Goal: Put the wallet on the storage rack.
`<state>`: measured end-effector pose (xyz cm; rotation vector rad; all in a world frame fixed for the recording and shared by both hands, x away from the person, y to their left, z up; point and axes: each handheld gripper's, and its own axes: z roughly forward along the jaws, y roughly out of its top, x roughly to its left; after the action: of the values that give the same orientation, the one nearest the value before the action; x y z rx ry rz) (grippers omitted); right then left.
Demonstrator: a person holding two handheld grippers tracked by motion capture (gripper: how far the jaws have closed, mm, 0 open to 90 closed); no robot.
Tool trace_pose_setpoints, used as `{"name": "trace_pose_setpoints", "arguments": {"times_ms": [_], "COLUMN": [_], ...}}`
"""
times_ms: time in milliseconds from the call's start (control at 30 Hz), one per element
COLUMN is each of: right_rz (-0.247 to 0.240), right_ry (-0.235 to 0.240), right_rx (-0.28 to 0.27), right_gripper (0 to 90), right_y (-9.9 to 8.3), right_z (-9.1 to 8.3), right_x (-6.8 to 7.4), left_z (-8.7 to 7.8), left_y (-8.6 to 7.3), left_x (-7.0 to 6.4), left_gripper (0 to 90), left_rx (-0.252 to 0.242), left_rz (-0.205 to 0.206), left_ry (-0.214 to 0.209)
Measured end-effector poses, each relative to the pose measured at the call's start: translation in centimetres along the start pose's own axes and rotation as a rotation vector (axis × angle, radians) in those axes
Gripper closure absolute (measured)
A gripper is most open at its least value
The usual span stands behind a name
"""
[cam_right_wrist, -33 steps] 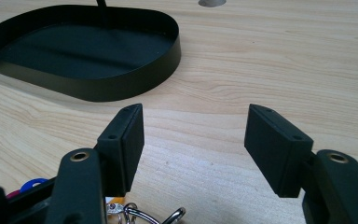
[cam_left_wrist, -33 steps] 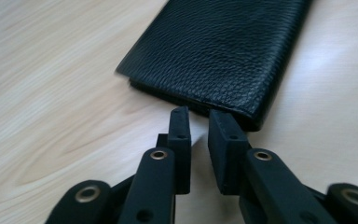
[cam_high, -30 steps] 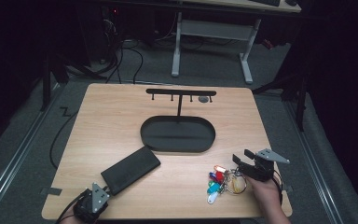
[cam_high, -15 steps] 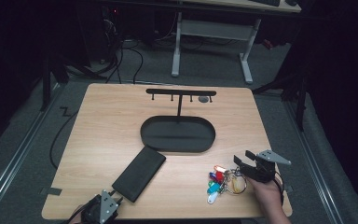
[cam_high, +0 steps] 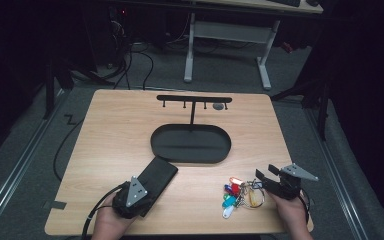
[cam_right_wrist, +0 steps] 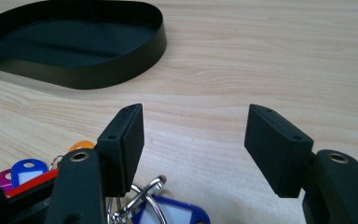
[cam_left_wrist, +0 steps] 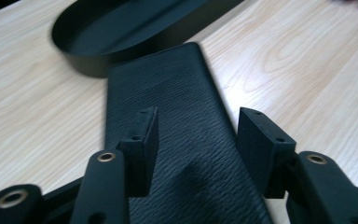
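At the near left of the worktop [cam_high: 105, 140], the left gripper [cam_left_wrist: 193, 135] is seen with its jaws apart, straddling the near end of a black textured case [cam_left_wrist: 177, 121] that lies flat, its far end just beside the oval black tray [cam_high: 190, 145]. No grip is yet made; a closure this near the end is judged likely to let the case pivot or slip out, or to push it against the tray wall. At the near right, the right gripper [cam_right_wrist: 193, 135] is held open above a bunch of keys with coloured tags [cam_high: 235, 192]. Its jaws could snag a ring and drag the bunch. Farther off, a hook stand [cam_high: 194, 100] rises from the tray's far edge.
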<state>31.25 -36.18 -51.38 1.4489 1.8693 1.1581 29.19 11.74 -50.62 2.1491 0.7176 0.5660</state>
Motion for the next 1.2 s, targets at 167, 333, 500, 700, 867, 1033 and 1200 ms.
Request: {"name": "trace_pose_setpoints", "arguments": {"times_ms": [167,333,500,700,867,1033,1200], "right_rz": [0.0,-0.007,0.003,-0.021,-0.021,-0.028,-0.038], "right_ry": [-0.022,-0.042,-0.045,-0.021,-0.01,-0.001,0.011], "right_rx": [0.017,0.03,0.038,0.046,0.046,0.045,0.046], "right_gripper": [37.8,37.7,37.8,37.8,37.8,37.8,37.8], "right_y": [-0.5,-0.9,-1.0,-0.7,-0.4,-0.2,-0.1], "right_z": [-0.5,-1.0,-0.7,0.0,0.4,0.8,1.1], "right_x": [-0.1,0.0,-0.1,0.3,0.5,0.7,0.9], "left_z": [0.2,0.6,1.4,1.4,1.1,1.0,0.5], "left_y": [-0.7,-0.8,-0.9,-1.3,-1.7,-1.8,-1.8], "left_x": [-1.0,-0.8,-1.6,-2.5,-2.3,-2.1,-2.1], "left_gripper": [49.3,45.5,43.8,42.7,43.7,49.2,61.2], "left_rx": [0.016,0.026,0.064,0.092,0.087,0.088,0.08], "left_rz": [0.055,0.046,0.118,0.208,0.2,0.197,0.198], "left_ry": [-0.029,-0.042,0.006,0.086,0.101,0.094,0.101]}}
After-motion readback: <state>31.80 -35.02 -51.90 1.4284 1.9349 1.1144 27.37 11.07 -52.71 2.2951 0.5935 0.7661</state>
